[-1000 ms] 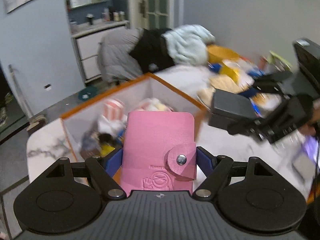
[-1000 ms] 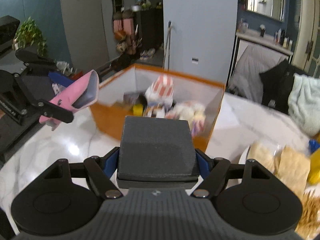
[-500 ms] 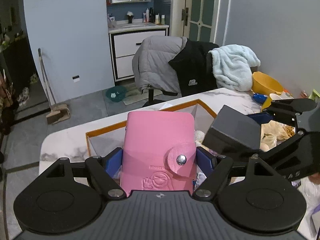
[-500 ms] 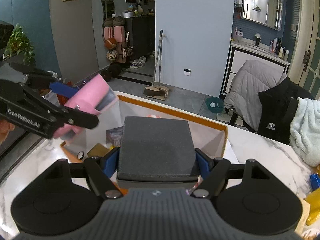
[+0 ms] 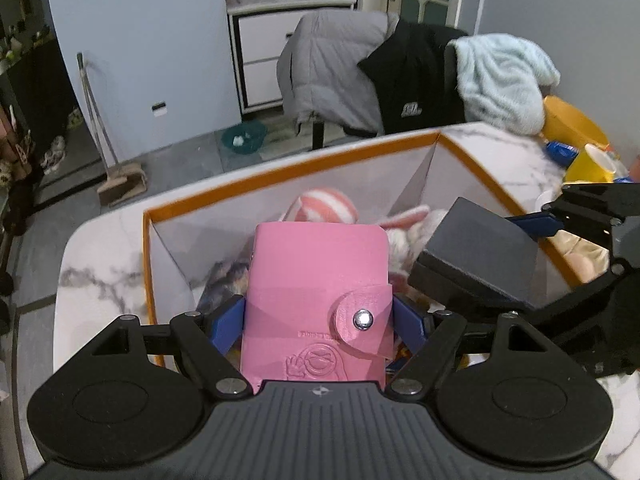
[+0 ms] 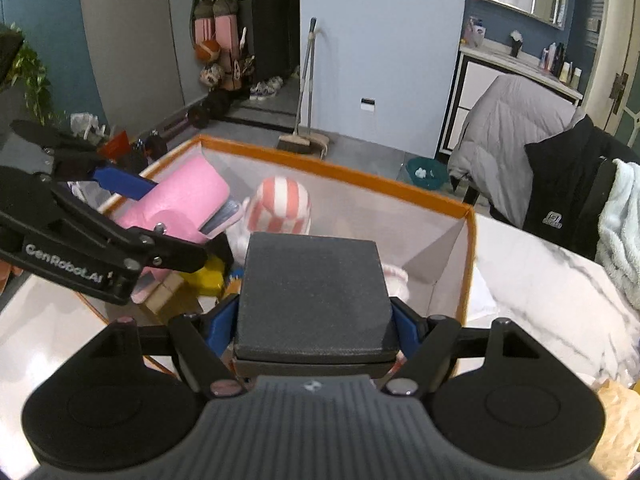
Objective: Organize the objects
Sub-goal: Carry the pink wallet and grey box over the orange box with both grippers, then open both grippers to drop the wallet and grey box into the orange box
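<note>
Two grippers now hang over the open orange-rimmed box (image 5: 472,160), lower and closer in than half a second ago, when both were still coming up to its near edge. On the left, the left gripper (image 5: 318,320) has its jaws clamped on a pink wallet (image 5: 318,280) with a snap tab, held upright above the box interior. To its right, the right gripper (image 6: 316,316) has its jaws closed on a dark grey case (image 6: 314,292), also held above the box; seen from the left wrist, the case (image 5: 480,256) sits just beside the wallet, apart from it. Inside the box lie a red-and-white striped soft toy (image 6: 280,206), a yellow item (image 6: 208,276) and other small things too jumbled to tell apart. The box stands on a white marble surface (image 6: 552,292). Beyond it, a broom (image 6: 304,80) leans on the pale blue wall, and farther right a grey jacket (image 6: 504,120), a black jacket (image 6: 568,184) and a light blue towel (image 5: 500,80) hang over a chair. A yellow bowl (image 5: 568,124) sits at the far right.
</note>
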